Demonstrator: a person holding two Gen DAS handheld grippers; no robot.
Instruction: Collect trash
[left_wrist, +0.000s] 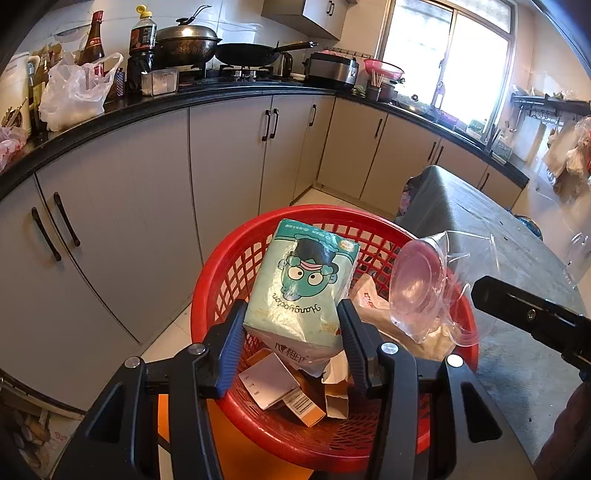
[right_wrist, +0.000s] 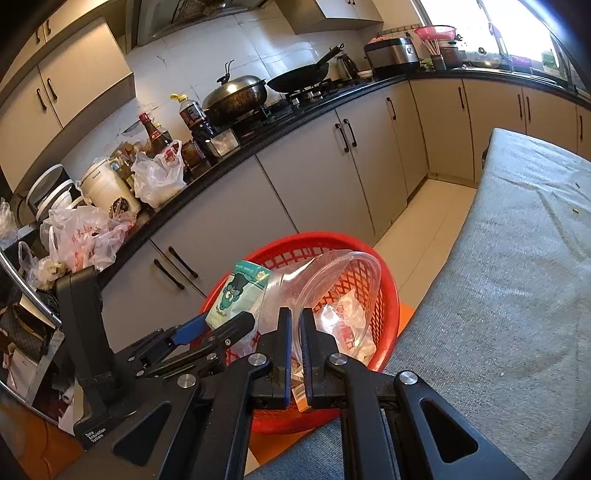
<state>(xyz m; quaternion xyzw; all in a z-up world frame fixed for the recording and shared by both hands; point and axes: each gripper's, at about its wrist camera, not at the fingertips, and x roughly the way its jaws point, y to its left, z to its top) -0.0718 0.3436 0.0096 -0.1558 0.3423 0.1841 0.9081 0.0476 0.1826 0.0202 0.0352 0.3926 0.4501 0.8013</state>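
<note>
The left gripper is clamping a tissue pack above the red basket; the right gripper is pinching a clear plastic lid over it.

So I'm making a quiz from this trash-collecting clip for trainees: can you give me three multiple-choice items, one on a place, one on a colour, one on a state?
1. Where is the tissue pack?
A. on the counter
B. over the basket
C. on the floor

2. What colour is the basket?
A. red
B. blue
C. white

3. How is the right gripper?
A. wide open
B. out of view
C. shut on the clear plastic container

Answers:
1. B, the left gripper holds it above the rim.
2. A, its lattice wall is red.
3. C, the fingers pinch the container's edge.
</note>
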